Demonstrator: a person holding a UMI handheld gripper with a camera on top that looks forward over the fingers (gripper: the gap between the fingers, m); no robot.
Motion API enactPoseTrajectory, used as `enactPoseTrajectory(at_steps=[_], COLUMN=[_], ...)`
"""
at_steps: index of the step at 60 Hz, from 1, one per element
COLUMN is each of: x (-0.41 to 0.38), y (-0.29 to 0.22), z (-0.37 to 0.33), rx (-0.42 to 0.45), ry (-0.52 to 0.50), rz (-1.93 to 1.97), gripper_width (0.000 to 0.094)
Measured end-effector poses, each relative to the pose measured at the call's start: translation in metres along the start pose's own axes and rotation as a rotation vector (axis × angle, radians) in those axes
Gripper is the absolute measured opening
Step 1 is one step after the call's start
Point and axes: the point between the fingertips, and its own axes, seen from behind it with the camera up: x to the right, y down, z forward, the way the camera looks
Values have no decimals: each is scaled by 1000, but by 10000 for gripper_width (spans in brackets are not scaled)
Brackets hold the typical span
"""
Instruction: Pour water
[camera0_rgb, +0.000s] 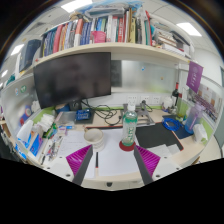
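One clear plastic bottle (129, 127) with a green label stands at frame centre, beside one white bowl (93, 134). The gripper (113, 159) spreads wide and empty at the bottom.

Magenta pads (78, 154) — green-labelled clear bottle (129, 127) on red coaster (127, 146); black monitor (72, 78), white desk (112, 165), multicoloured books (100, 28).

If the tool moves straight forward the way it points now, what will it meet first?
Probably the clear bottle with a green label, standing on a red coaster just ahead of the open tool, slightly toward its right finger. Depth is unclear; the way before it looks free.
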Motion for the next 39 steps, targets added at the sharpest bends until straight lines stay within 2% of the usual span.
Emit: enactPoseTrajectory(at_steps=[4, 12, 39], x=[1, 9, 15], y=[-13, -34, -28], z=[-15, -39, -63], rx=[0, 53, 23], ry=[14, 53, 56], rz=[13, -16, 14], gripper_width=[858, 857, 857])
